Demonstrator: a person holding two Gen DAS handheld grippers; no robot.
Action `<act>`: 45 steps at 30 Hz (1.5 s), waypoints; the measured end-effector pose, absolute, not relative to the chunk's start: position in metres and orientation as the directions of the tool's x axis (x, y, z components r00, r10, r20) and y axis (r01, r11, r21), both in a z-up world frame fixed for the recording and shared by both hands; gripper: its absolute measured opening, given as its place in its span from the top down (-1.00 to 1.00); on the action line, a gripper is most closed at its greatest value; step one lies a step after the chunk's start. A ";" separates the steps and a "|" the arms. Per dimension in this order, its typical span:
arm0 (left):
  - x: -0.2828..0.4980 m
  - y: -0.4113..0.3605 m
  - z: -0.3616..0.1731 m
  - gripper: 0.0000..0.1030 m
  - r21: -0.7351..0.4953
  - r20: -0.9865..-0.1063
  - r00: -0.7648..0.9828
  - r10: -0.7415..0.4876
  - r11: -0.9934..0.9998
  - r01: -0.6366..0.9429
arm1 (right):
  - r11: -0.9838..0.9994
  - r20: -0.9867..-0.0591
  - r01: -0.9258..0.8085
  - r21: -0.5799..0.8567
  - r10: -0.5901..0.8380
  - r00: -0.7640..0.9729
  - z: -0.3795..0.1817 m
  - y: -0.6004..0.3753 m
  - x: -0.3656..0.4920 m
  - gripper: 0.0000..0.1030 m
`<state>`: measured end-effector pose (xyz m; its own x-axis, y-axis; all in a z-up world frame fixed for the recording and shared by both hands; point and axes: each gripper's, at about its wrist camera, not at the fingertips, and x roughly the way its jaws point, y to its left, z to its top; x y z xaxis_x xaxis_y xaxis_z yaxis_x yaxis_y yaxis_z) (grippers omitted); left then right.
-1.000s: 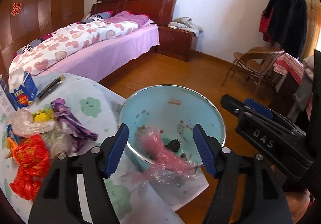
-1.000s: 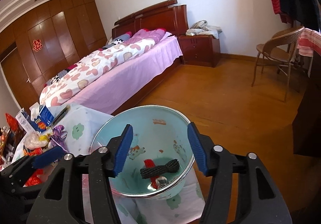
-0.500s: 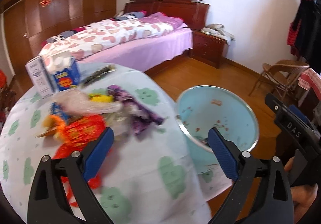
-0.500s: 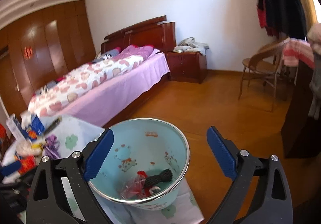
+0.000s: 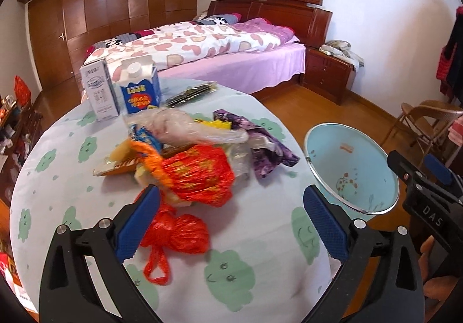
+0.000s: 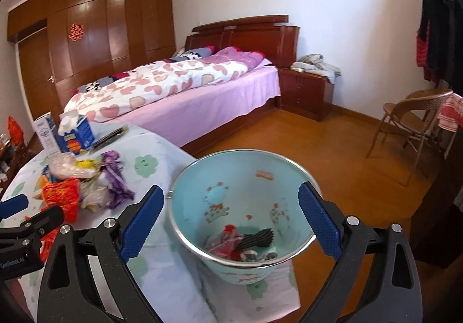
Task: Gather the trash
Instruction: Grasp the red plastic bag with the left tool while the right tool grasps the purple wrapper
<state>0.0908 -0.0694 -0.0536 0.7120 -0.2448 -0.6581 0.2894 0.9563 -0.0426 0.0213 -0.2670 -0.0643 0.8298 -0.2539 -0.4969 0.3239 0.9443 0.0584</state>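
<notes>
While a few scraps are already lying at the bottom of the bucket (image 6: 243, 207), I am judging the job as barely begun, because most of the rubbish is sitting in a heap on the counter (image 5: 86, 207) beside it. Inside the bucket I am seeing a crumpled pinkish wrapper (image 6: 221, 243) and a dark ribbed piece (image 6: 259, 237), plus some small bits I cannot make out.

I am holding the left tongs (image 5: 231, 224) spread wide and empty over the counter, pointing at the heap. Nearest the tongs, a knotted red bag (image 5: 176, 236) is lying on the cloth, well to the side of the bucket. Beyond it, an orange-red foil bag (image 5: 199, 175) is topping the heap, with a clear plastic bag (image 5: 185, 129) behind it and a purple wrapper (image 5: 266, 149) lying on the side closest to the bucket. Two cartons (image 5: 121, 88) are standing on the far side of the heap from the bucket; I cannot tell whether they count as trash.

I am keeping the right tongs (image 6: 228, 221) wide and empty too, hovering over the bucket's mouth. As I see it, nearly all of the heap is waiting to be carried over, and the red bag looks like the closest pick.
</notes>
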 end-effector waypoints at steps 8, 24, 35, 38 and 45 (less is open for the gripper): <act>0.088 -0.031 -0.059 -0.88 -0.071 -0.658 0.716 -0.231 0.967 0.246 | 0.963 -0.509 0.259 0.067 -0.190 0.839 -0.064 -0.239 0.027 -0.78; 0.090 0.045 -0.092 -0.86 -0.145 -0.701 0.685 -0.198 0.980 0.135 | 0.995 -0.564 0.074 0.060 -0.028 0.825 -0.078 -0.174 0.034 -0.26; 0.113 0.022 -0.105 -0.45 -0.207 -0.738 0.623 -0.259 0.966 0.157 | 0.996 -0.589 0.058 0.067 -0.008 0.808 -0.090 -0.167 0.039 -0.17; 0.120 0.017 -0.113 -0.17 -0.225 -0.756 0.592 -0.277 0.961 0.162 | 0.995 -0.580 0.071 0.076 -0.014 0.815 -0.088 -0.174 0.044 -0.17; 0.120 0.020 -0.117 0.37 -0.259 -0.748 0.583 -0.317 0.948 0.183 | 0.992 -0.566 0.062 0.107 0.009 0.825 -0.076 -0.188 0.077 -0.02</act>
<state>0.1201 0.0196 -0.1174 0.5833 -0.3170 -0.7478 0.1828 0.9483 -0.2595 0.0766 -0.1883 -0.0758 0.8247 0.0089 -0.5655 0.0624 0.9923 0.1066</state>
